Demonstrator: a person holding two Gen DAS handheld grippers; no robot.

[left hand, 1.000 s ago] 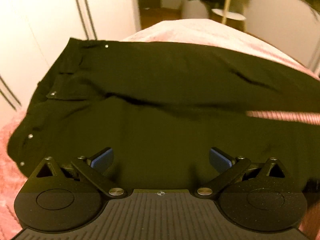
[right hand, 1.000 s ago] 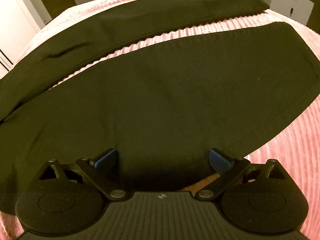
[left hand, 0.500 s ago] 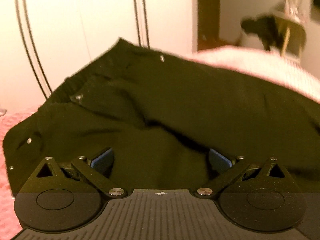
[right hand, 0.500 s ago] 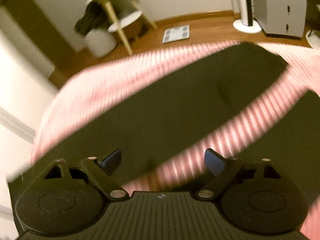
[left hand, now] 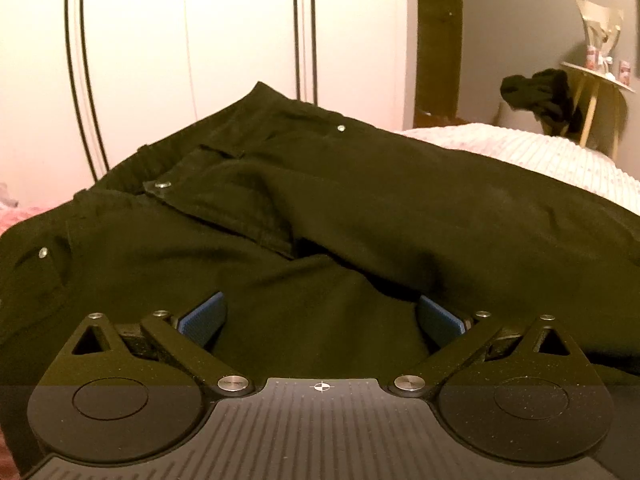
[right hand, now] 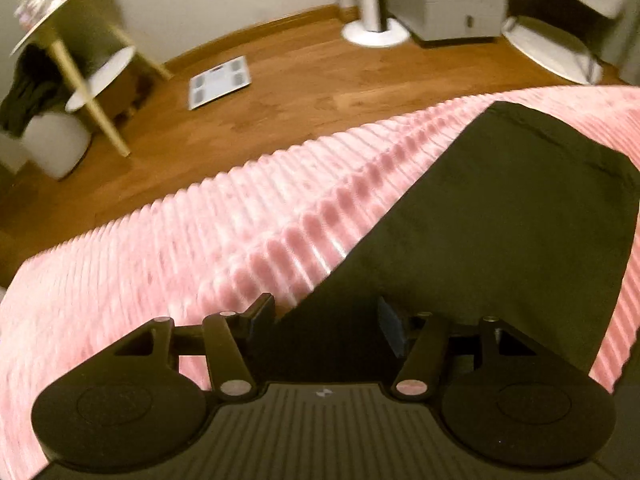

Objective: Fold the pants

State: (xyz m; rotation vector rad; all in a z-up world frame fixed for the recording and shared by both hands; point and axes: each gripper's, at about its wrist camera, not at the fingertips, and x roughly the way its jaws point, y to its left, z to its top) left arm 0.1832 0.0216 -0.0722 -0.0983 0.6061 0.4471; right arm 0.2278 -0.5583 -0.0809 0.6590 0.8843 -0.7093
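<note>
Spread across a pink ribbed bedspread [right hand: 248, 216], one pair of black pants [left hand: 360, 208], waistband end toward the white wardrobe doors [left hand: 200, 40] in the left wrist view, a leg end lying flat near the bed's edge in the right wrist view. Likely soft and limp, a medium-weight woven cloth with some body at the waistband and fly: apt to sag and drape once lifted, not slippery, not fragile, prone to bunching where it already puckers at the crotch. Best taken at doubled edges, by this reading: seam or waistband at one end, hem or side seam at the other, so both layers come up together. Left gripper [left hand: 322, 318] low over the seat and crotch folds, jaws released and standing wide, cloth between them but no pad pressing. Right gripper [right hand: 326, 320] straddling the edge of the leg, jaws closing on it, black cloth between them, pads not yet seen to pinch. Counted: four metal studs or rivets visible near the waistband, two grippers, one bathroom scale [right hand: 220, 82] on the wooden floor, one small side table [right hand: 64, 36] with dark clothes hung beside it.
</note>
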